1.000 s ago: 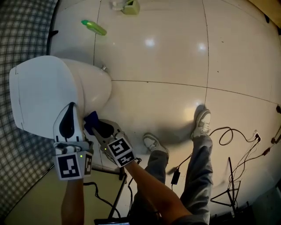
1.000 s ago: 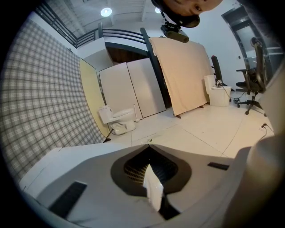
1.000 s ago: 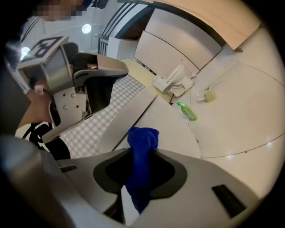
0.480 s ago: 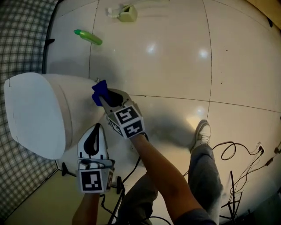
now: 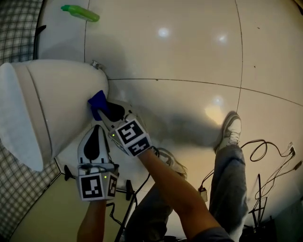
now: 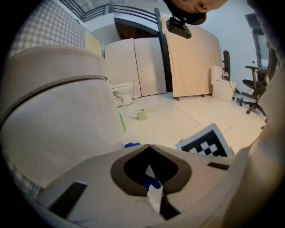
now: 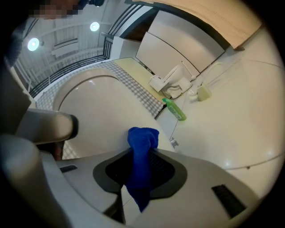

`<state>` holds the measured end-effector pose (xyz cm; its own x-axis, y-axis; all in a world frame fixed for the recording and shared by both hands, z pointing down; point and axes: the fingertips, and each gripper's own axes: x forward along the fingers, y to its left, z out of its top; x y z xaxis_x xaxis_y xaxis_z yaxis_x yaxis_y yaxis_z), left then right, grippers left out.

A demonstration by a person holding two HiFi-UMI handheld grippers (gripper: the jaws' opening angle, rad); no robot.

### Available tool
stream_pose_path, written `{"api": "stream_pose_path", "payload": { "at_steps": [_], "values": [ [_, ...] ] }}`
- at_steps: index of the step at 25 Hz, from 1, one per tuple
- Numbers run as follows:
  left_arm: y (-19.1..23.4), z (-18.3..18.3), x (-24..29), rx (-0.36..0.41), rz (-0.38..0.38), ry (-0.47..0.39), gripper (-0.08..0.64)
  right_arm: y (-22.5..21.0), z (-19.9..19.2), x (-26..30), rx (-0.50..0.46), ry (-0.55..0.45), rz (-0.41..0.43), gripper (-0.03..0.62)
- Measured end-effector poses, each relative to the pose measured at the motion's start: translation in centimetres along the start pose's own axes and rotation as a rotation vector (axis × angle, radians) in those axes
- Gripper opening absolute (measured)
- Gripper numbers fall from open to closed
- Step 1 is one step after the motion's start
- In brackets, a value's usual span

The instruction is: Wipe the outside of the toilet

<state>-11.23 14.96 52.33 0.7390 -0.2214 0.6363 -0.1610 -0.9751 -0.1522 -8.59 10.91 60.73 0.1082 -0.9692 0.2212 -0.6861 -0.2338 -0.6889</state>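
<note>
The right gripper (image 5: 103, 111) is clamped tight on a bunched blue cloth (image 5: 97, 101), whose free end presses the rounded right flank of the toilet (image 5: 52, 99), low down; the left gripper (image 5: 97, 130) hangs just to the near side of it, jaws together and holding nothing. To wipe well, I judge the cloth should follow the porcelain's curve in overlapping passes, with the hard jaw tips held off the glaze; only a small wad sticks out past the jaws, so the angle of approach matters. The tiled floor (image 5: 180, 52) lies open to the right and far; the left gripper crowds the near side; a bolt cap (image 5: 96, 64) sits at the far foot of the base and could snag the cloth; a green bottle (image 5: 80, 12) lies well apart, far off.
</note>
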Motion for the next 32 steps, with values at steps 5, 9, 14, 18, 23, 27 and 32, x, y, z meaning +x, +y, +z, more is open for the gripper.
{"api": "stream_pose_path", "payload": {
  "at_steps": [5,9,14,18,23,27,32],
  "values": [
    [0.9,-2.7,-2.1,-0.015,0.042,0.026,0.009,4.9,-4.1,-0.9,0.072,0.023,0.063,0.1],
    [1.5,-3.2,-2.0,-0.025,0.059,0.014,0.009,5.0,-4.7,-0.6,0.046,0.033,0.086,0.1],
    [0.2,-2.8,-0.9,-0.056,0.035,-0.008,0.009,-0.5,-1.7,-1.7,-0.036,0.006,0.0,0.1],
    [-1.2,-3.6,1.1,-0.039,-0.014,-0.013,0.009,-6.9,-0.1,-1.1,-0.063,0.009,-0.106,0.1],
    [-1.7,-4.7,5.2,0.018,-0.048,-0.029,0.009,-12.0,-1.7,5.0,-0.084,0.044,-0.116,0.1],
    [-1.5,-6.6,8.2,0.061,-0.054,-0.022,0.009,-13.4,-5.0,8.9,-0.059,0.075,-0.077,0.1],
    [1.2,-7.6,8.1,-0.02,0.025,0.015,0.009,-10.7,-8.2,7.7,0.005,0.103,-0.073,0.1]
  ]
}}
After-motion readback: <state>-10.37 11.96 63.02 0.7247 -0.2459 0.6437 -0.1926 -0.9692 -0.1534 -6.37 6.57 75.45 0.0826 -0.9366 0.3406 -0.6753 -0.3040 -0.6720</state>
